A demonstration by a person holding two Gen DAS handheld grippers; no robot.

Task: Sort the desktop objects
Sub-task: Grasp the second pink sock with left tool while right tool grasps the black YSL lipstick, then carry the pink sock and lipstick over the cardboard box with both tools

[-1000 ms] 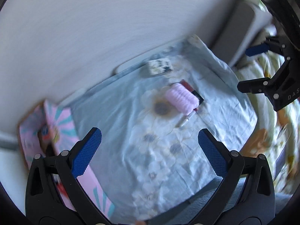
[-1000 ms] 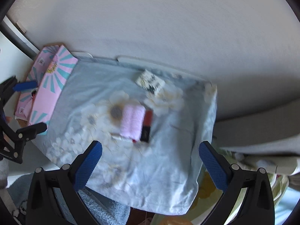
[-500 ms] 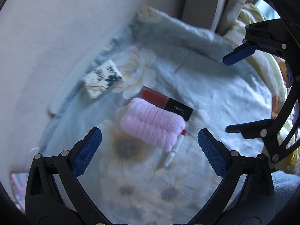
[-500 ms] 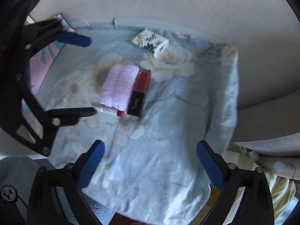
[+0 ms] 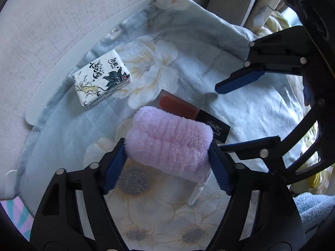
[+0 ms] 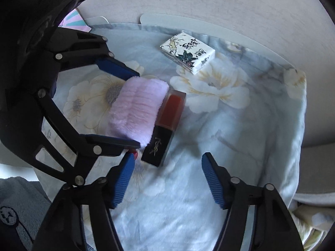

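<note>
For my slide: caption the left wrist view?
Left claw closing around fluffy pink rolled towel on floral blue cloth.

Pale plaster-like wall [image 5: 52,10] behind a cloth-draped white table [image 5: 62,48], daylight perhaps from the right.

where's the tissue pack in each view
Left wrist: tissue pack upper left, on the floral cloth, beyond the pink towel.
Right wrist: tissue pack upper centre, near the cloth's far edge.
Shared landmark: the red and black box beside the towel.
</note>
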